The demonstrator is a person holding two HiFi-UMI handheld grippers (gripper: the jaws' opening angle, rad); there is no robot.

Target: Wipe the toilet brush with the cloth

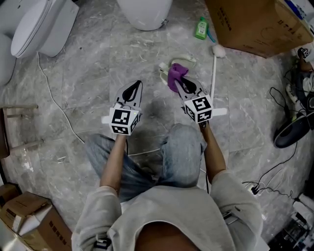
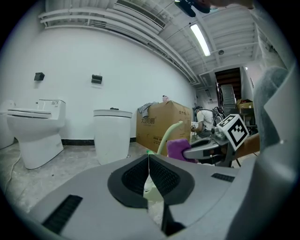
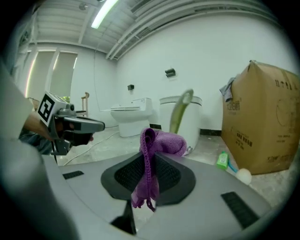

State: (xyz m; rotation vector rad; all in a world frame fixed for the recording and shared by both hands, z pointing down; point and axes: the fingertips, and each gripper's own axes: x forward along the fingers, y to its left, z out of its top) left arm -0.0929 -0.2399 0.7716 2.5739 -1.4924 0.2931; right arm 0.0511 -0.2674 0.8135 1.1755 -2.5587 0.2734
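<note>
The toilet brush stands on the floor just beyond both grippers, and its pale green curved handle (image 1: 182,60) (image 2: 168,133) (image 3: 180,112) rises from a white base (image 1: 163,68). My right gripper (image 1: 177,81) (image 3: 149,157) is shut on a purple cloth (image 1: 175,73) (image 3: 164,142), which bunches above the jaws close to the handle. I cannot tell whether cloth and handle touch. My left gripper (image 1: 136,83) (image 2: 149,159) is shut with nothing in it, a short way left of the brush. From the left gripper view, the right gripper (image 2: 197,151) and the cloth (image 2: 176,149) show beside the handle.
Two white toilets (image 1: 44,24) (image 1: 144,12) stand at the back. A cardboard box (image 1: 255,22) sits at the back right, with a green bottle (image 1: 201,28) beside it. A white stick with a ball end (image 1: 214,73) lies right of the brush. Cables (image 1: 54,98) run across the marble floor, and a wooden stool (image 1: 17,127) is at the left.
</note>
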